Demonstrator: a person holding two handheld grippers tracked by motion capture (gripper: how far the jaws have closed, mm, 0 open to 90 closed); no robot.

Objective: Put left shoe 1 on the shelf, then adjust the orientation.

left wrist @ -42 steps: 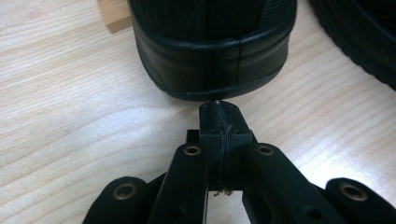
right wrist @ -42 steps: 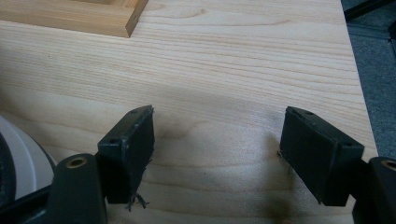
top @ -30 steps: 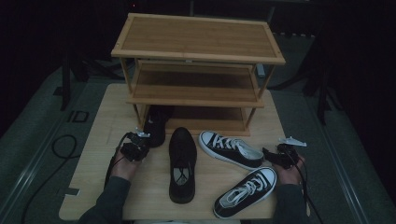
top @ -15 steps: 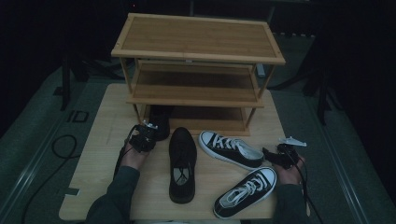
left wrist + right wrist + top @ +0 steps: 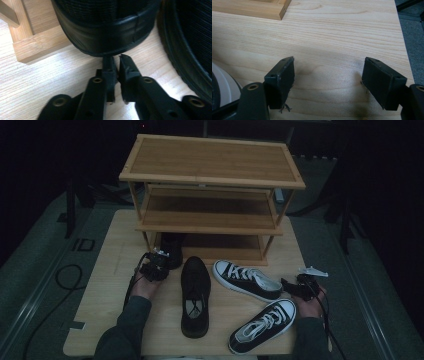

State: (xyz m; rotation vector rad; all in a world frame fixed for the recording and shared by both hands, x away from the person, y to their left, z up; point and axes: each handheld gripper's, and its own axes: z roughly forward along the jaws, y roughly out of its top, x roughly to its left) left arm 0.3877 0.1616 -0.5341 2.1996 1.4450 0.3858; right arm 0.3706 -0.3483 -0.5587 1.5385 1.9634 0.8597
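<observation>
Left claw (image 5: 115,62), jaws nearly together, touches the black shoe (image 5: 107,27) at its heel. Stiff rubber rim, light weight: grip the heel collar. Right claw (image 5: 328,82) stands apart.

Dim recording studio or lab; wooden table (image 5: 100,285) on grey carpet (image 5: 30,285); black stands (image 5: 70,205), floor cables (image 5: 60,275) around.

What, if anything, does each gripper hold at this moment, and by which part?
Nothing. The left gripper is shut on air, tips just short of the black shoe on the rack's bottom shelf. The right gripper is open over bare table.
</observation>
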